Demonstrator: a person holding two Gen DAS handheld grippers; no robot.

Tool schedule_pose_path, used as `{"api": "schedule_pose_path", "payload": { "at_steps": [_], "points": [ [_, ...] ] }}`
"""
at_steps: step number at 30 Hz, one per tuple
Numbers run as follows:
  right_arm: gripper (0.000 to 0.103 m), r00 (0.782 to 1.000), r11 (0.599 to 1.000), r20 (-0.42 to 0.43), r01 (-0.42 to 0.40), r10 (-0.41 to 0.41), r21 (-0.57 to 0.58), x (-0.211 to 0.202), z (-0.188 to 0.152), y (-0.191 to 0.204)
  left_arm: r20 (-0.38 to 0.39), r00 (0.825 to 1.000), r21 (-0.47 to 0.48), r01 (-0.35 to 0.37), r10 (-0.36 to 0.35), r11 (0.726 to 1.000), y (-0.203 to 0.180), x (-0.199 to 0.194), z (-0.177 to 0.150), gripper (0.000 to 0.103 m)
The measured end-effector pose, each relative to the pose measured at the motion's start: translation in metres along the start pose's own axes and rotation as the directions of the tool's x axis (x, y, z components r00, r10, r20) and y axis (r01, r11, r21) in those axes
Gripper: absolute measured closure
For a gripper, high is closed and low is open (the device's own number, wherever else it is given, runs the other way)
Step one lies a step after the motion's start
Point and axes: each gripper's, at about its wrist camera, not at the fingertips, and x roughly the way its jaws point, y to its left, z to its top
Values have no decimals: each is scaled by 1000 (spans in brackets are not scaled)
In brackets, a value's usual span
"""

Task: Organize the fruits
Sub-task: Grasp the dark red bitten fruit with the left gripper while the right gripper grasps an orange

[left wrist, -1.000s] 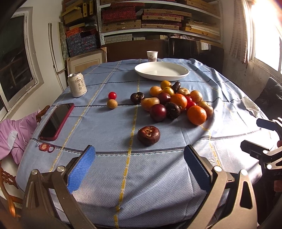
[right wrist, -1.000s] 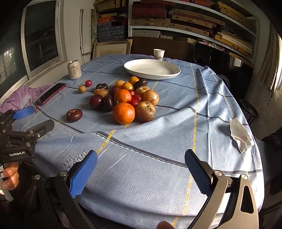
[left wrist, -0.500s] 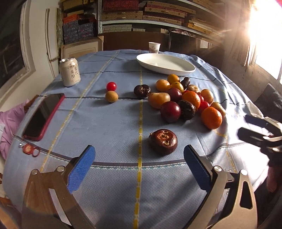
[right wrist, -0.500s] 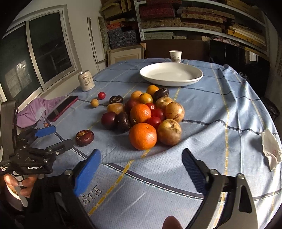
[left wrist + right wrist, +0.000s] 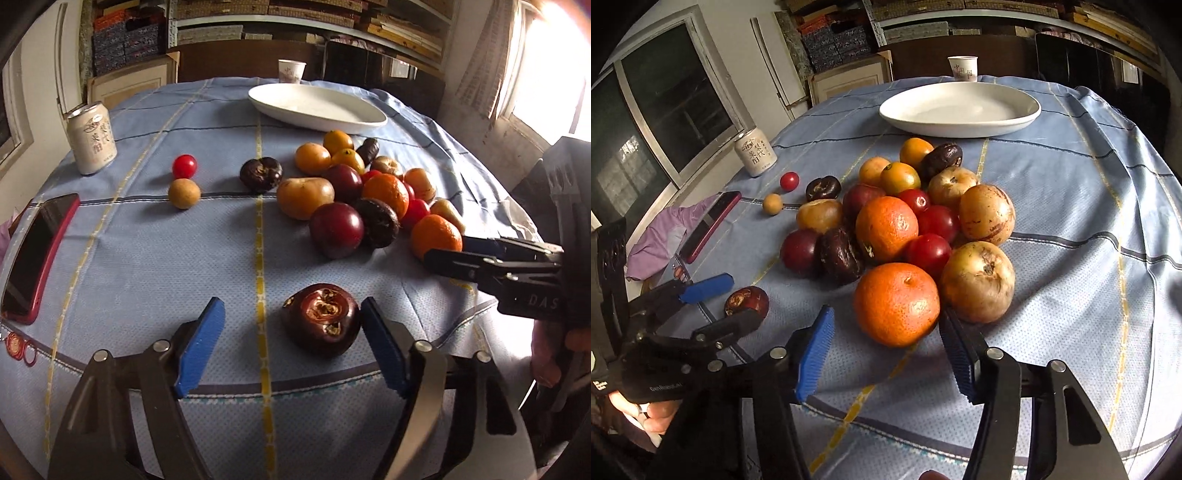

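A dark maroon fruit [image 5: 322, 324] lies alone on the blue tablecloth, between the jaws of my open left gripper [image 5: 293, 350], close to the right pad. It also shows in the right wrist view [image 5: 747, 301]. My open right gripper [image 5: 886, 354] straddles the near side of a large orange [image 5: 897, 303] at the front of a pile of mixed fruit [image 5: 905, 221]. An empty white plate [image 5: 960, 110] stands behind the pile. A small red fruit [image 5: 184, 166] and a tan one [image 5: 184, 193] lie apart at the left.
A drink can [image 5: 92, 138] stands at the left, a red phone [image 5: 33, 254] lies near the left table edge, a paper cup [image 5: 963, 68] stands behind the plate. A crumpled tissue [image 5: 517, 218] lies at the right. Shelves fill the back wall.
Both grippers have moved forward toward the fruit. The left one now frames the lone maroon fruit, the right one frames the front orange. Both jaws have narrowed somewhat.
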Motion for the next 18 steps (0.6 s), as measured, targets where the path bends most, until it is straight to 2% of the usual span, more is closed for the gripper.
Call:
{"api": "schedule_pose_path", "payload": {
  "at_steps": [5,9,14,16,18],
  "points": [
    [54,1000,1000,-11,7,-7,4,5,7,-4,-21,1000,20,4,-4,1000,-5,8,3,33],
    [54,1000,1000,-22,-9,9,3,6,9,-6,-25,1000,26,-6,6,1000,-6,9,2,35],
    [55,999,1000,-30,-19,19,-1,6,10,-7,-33,999,45,10,-8,999,-9,7,4,54],
    [55,999,1000,-34,-22,22,-3,6,10,-8,-38,999,47,19,-17,999,-10,7,4,60],
    [55,999,1000,-36,-24,24,-6,6,11,-8,-41,999,54,15,-13,998,-12,7,4,61]
  ]
}}
